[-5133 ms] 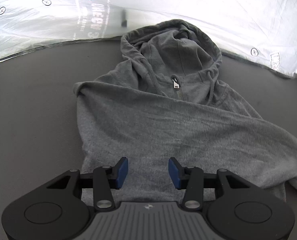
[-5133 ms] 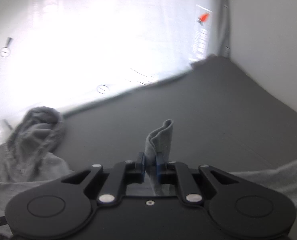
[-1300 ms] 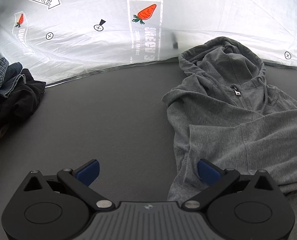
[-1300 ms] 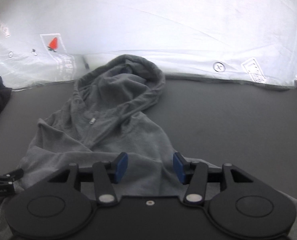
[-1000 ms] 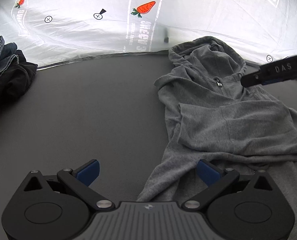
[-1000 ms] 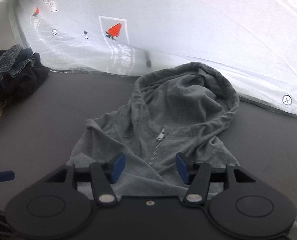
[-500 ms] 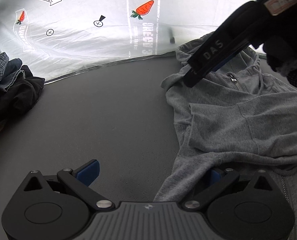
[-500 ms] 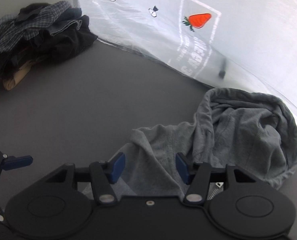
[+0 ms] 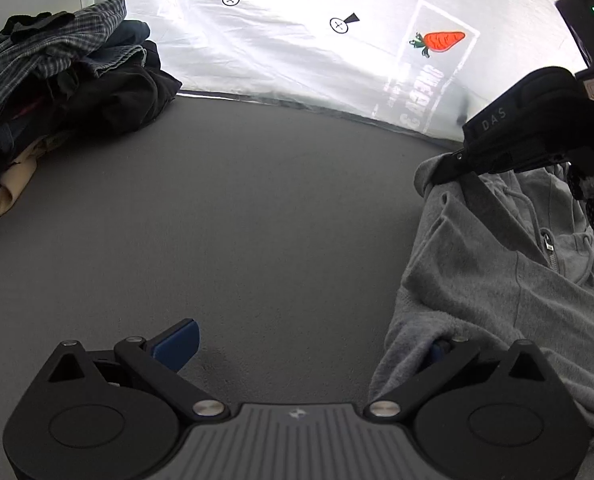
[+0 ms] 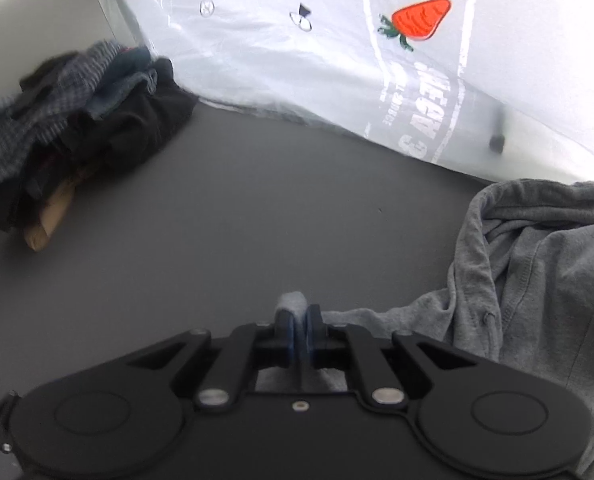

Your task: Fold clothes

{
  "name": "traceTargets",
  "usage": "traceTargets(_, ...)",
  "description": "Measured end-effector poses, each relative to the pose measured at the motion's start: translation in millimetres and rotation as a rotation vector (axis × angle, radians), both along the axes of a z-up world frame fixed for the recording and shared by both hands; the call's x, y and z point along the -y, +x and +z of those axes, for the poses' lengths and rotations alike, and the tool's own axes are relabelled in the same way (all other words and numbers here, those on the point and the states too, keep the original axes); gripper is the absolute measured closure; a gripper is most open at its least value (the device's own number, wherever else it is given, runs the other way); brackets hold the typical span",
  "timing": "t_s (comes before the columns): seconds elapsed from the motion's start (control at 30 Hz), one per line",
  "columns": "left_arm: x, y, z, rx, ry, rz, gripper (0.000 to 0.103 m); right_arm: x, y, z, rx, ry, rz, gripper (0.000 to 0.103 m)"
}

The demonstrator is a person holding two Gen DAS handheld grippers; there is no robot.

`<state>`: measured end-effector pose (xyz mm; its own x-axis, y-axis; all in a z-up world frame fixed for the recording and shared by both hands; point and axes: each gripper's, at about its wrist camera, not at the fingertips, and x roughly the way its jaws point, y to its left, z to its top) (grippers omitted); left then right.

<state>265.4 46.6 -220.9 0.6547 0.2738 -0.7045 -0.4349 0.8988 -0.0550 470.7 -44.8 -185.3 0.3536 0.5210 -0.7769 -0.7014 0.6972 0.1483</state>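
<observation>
Right wrist view: one grey hoodie (image 10: pixel 537 280) lies on the dark surface (image 10: pixel 257 220), hood toward the white sheet (image 10: pixel 297 60). Right claw (image 10: pixel 295 332) has just clamped its edge; left claw (image 9: pixel 309 344) gapes wide, one finger under the hem. One clothes pile (image 9: pixel 57 88) sits apart.

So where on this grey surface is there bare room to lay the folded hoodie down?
The widest free patch is the middle of the grey surface, bordered by the clothes pile on the left, the white printed sheet behind and the grey hoodie on the right. It is crowded at the hoodie, where the right gripper pinches fabric and the open left gripper straddles its edge.
</observation>
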Motion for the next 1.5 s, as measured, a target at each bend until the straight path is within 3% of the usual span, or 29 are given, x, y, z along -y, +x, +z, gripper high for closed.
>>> traceTargets(0.07,-0.2,0.1,1.3,-0.009,-0.012,-0.006,0.0,-2.1,-3.1,-4.5,0.024,-0.052,0.0,0.079)
traceTargets(0.13,-4.2,-1.1,3.1,-0.018,-0.043,-0.015,0.0,13.0,-6.1,3.8,0.038,-0.014,-0.042,0.05)
traceTargets(0.23,-11.6,-7.2,5.1,-0.026,-0.09,-0.03,0.0,52.6,-8.3,20.6,0.002,0.049,-0.115,0.041)
traceTargets(0.4,-11.8,-20.3,21.7,-0.022,-0.056,-0.056,0.0,142.1,-39.5,36.8,-0.01,0.123,-0.274,0.024)
traceTargets(0.57,-10.6,-24.8,34.9,-0.026,-0.03,-0.076,0.001,221.8,-83.6,31.4,-0.029,0.111,-0.486,0.024)
traceTargets(0.77,-3.1,-22.4,46.5,-0.086,0.113,-0.157,0.0,319.8,-157.0,21.8,-0.049,0.134,-0.759,0.021)
traceTargets(0.9,-3.9,-32.3,62.7,-0.078,0.19,-0.163,0.0,374.2,-210.0,8.6,-0.052,0.146,-0.929,0.012)
traceTargets(0.93,-2.9,-33.1,69.1,-0.069,0.195,-0.174,0.0,387.1,-223.1,5.0,-0.048,0.151,-0.973,0.002)
traceTargets(1.03,10.2,-28.1,81.9,-0.043,0.171,-0.203,0.0,421.2,-254.3,-8.1,-0.046,0.204,-1.104,0.001)
traceTargets(1.2,69.7,4.8,78.4,-0.083,0.053,-0.354,0.0,461.9,-284.0,-31.0,-0.064,0.33,-1.274,0.0)
traceTargets(1.27,108.0,18.0,69.5,-0.099,0.063,-0.447,0.0,471.0,-293.8,-34.9,-0.024,0.346,-1.314,0.0)
traceTargets(1.5,211.0,59.9,40.7,-0.173,0.204,-0.714,0.0,519.0,-328.8,-38.4,0.137,0.13,-1.559,0.0)
